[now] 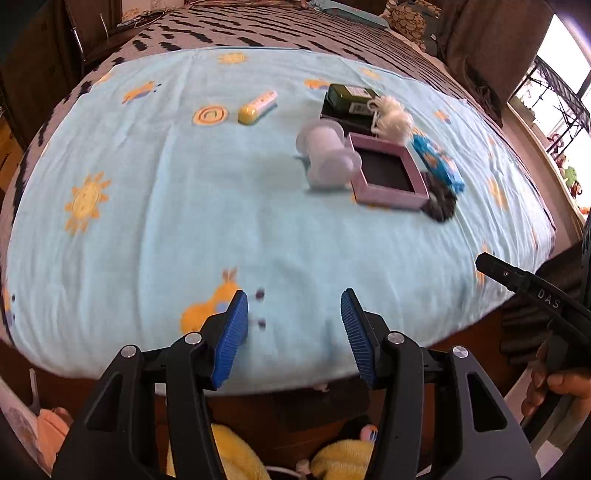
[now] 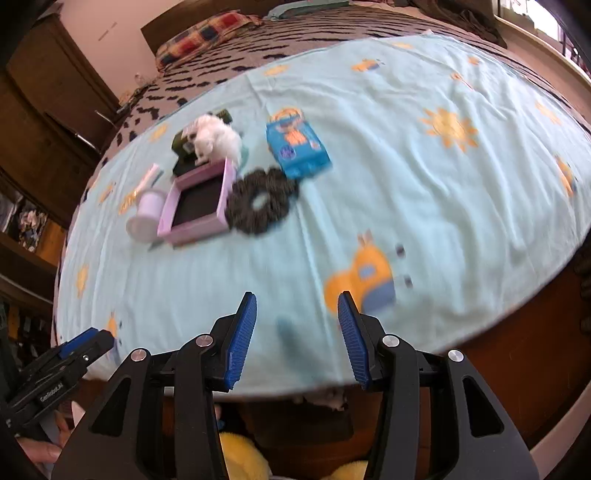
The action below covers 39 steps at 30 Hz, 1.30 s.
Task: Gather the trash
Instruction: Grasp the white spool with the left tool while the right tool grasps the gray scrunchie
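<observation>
You are holding both the left gripper [image 1: 293, 308] and right gripper [image 2: 297, 310] wide and empty; the crowded pink tray [image 1: 388, 173] risks snagging neighbours.

"DAS" on right claw [image 1: 546, 295] body; left claw [image 2: 55, 384] label blurred, unreadable.

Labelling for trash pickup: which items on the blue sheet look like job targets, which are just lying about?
Likely trash (a guess):
clear cup, on its side
blue packet
yellow tube
green box

Lying about:
pink tray
black scrunchie
white fluff
pillow
</observation>
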Tool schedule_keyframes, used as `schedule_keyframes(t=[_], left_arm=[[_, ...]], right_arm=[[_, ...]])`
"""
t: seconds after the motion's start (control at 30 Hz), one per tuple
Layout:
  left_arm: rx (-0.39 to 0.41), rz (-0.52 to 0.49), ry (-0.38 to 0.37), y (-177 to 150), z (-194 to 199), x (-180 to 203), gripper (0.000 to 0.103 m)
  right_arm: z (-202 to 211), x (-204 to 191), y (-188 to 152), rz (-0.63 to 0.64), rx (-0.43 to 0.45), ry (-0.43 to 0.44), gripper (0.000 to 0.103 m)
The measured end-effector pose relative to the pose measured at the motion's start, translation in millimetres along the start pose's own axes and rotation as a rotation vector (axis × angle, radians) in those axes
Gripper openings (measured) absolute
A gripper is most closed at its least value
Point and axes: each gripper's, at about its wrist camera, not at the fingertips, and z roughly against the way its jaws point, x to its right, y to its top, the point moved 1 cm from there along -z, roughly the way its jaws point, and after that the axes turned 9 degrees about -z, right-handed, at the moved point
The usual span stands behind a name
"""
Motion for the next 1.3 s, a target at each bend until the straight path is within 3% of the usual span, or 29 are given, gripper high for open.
schedule_keyframes(t=[0.53, 0.87, 0.93, 1.03, 1.13, 1.3], left_arm=[[0.071, -0.008, 0.001, 93, -21, 2, 0.05], [-0.039, -0.021, -0.007, 116, -68, 7, 0.048], [-0.057, -0.022, -0.012, 117, -77, 7, 0.044], [-0.08, -0.039, -0.014, 119, -89, 9, 0.041], [-0.09, -0.054, -0.022, 120, -95, 13, 0.032], [-0.089, -0.068, -0.005, 118, -92, 16, 0.032]], right_arm=[[-40, -19, 52, -0.024, -0.024, 0.018, 0.047], [-57, -15, 66, -0.051, -0.054, 0.035, 0.046], [-60, -13, 67, -0.049, -0.058, 0.042, 0.045], [-63, -12, 70, -0.04, -0.068, 0.047, 0.036], [-65, -12, 73, -0.033, -0.081, 0.06, 0.02], [-62, -19, 69, 0.011, -0.084, 0.049, 0.016]])
